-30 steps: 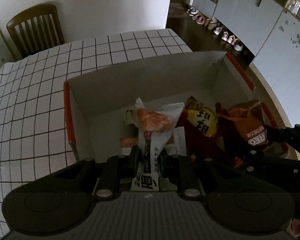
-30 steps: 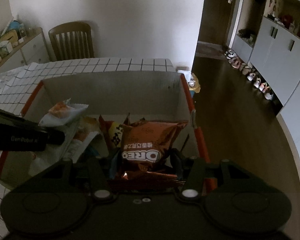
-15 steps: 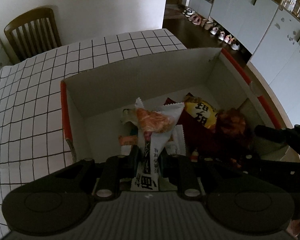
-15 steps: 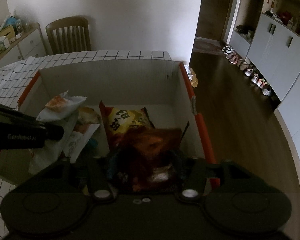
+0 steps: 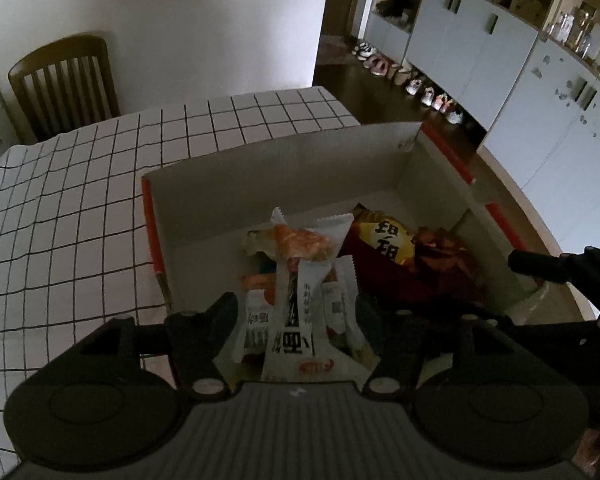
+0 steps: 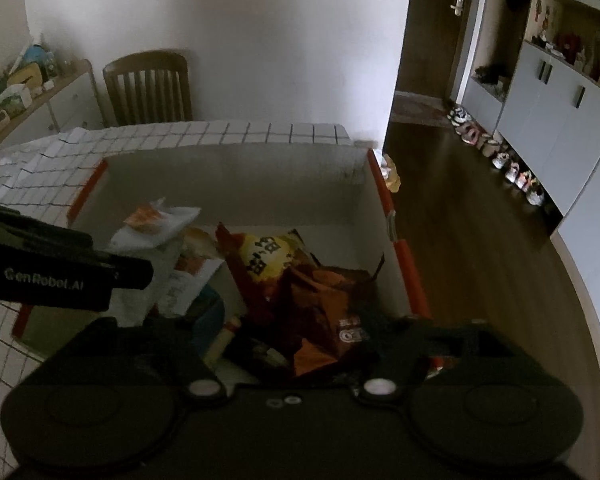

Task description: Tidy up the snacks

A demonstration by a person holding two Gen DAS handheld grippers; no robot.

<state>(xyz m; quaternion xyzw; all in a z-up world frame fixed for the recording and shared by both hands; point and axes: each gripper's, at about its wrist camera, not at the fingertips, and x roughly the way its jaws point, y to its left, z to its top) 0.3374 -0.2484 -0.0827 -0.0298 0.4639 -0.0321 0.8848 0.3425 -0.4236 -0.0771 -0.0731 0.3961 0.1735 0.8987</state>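
Observation:
A white cardboard box with an orange rim (image 5: 284,156) (image 6: 236,172) sits on the checked tablecloth and holds several snacks. My left gripper (image 5: 296,312) is open over the box's near left part; the white snack packet (image 5: 300,264) stands loose between its spread fingers. My right gripper (image 6: 284,344) is open over the box's near right part. The brown Oreo bag (image 6: 328,304) lies in the box in front of it, also seen in the left wrist view (image 5: 440,252). A yellow and red chip bag (image 6: 268,256) (image 5: 384,236) lies behind it.
The checked table (image 5: 80,200) spreads left of and behind the box. A wooden chair (image 5: 64,80) (image 6: 148,88) stands at the far side. The table's right edge drops to the dark floor (image 6: 460,200), with shoes and grey cabinets (image 6: 560,120) beyond.
Both grippers opened. The left let go of the white packet. The right lowered the Oreo bag into the box and released it; both have drawn back slightly.

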